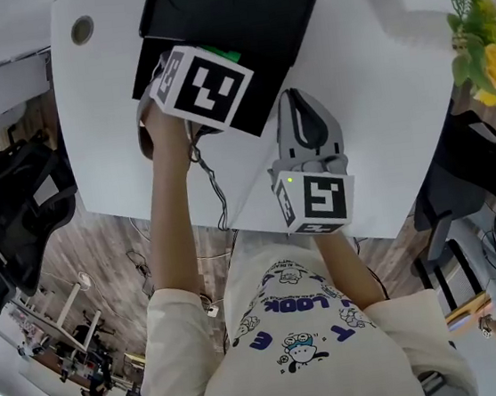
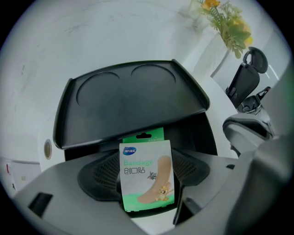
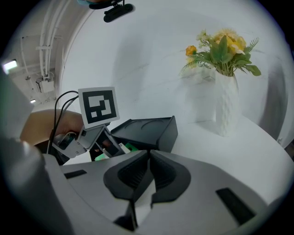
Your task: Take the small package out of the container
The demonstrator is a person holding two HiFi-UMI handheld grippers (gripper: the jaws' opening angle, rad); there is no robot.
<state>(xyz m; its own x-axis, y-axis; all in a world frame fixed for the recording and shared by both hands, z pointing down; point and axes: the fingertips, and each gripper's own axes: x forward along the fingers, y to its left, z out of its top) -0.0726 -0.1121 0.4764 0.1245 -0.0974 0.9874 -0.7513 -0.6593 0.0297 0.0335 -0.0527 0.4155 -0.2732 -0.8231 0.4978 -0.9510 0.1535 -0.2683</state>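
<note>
Extraction step: left gripper [image 2: 146, 184] is clamped on the small green-and-white card bandage package [image 2: 147, 158], at 6 o'clock of the black plastic container [image 2: 133, 98]. Right gripper [image 3: 149, 172], jaws together and empty, waits at its 4 o'clock. Next move, likely: draw the package clear.

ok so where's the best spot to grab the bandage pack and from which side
Across its narrow width, pads on the two long side edges, low down, coming from the open front of the container. The bandage pack stands upright, printed face toward the left claw, which is shut on it that way; the green top tab looks flimsy.
</note>
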